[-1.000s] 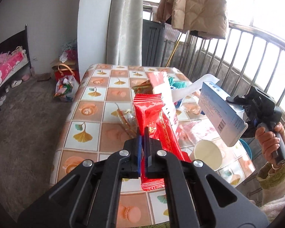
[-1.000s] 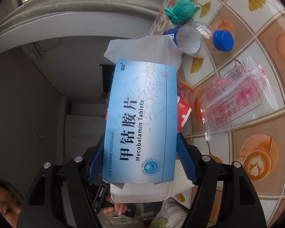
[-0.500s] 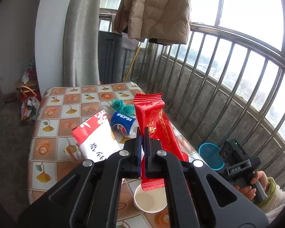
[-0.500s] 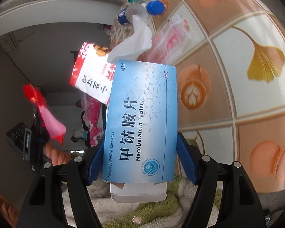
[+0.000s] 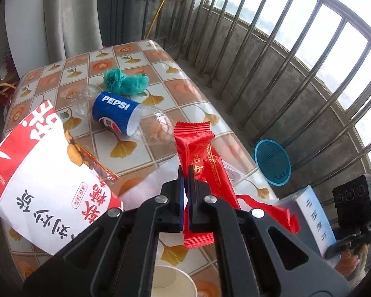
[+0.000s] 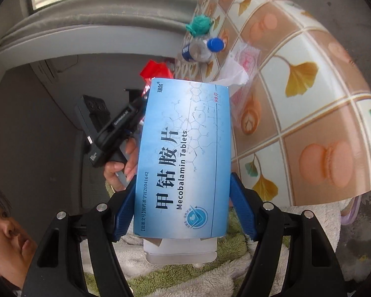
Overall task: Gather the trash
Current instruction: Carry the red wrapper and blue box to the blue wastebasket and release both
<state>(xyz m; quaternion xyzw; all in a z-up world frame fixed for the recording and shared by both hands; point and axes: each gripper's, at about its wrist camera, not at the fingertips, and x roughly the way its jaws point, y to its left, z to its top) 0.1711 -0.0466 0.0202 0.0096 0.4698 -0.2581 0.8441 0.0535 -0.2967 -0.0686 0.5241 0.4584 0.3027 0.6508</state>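
Our left gripper (image 5: 184,173) is clamped nearly closed on a crinkled red foil snack wrapper (image 5: 200,158), which stands up from between the fingers above the table with the tiled ginkgo-leaf oilcloth (image 5: 158,57). Our right gripper (image 6: 181,198) is spread wide around a flat blue cardboard medicine box printed "Mecobalamin Tablets" (image 6: 183,158), its blue pads (image 6: 240,205) pressing the box's two long edges; one end flap hangs open near the camera.

On the table lie a clear plastic Pepsi bottle with a blue label (image 5: 118,116) on its side and, just behind it, a crumpled teal plastic bag (image 5: 125,83). A large red-and-white snack bag (image 5: 44,178) sits at the left, partly over the table edge, and the rim of a white paper cup (image 5: 170,282) shows below our left gripper. Beyond the table's right edge, a round teal mesh basket (image 5: 272,163) sits on the floor beside the metal balcony railing (image 5: 296,49).
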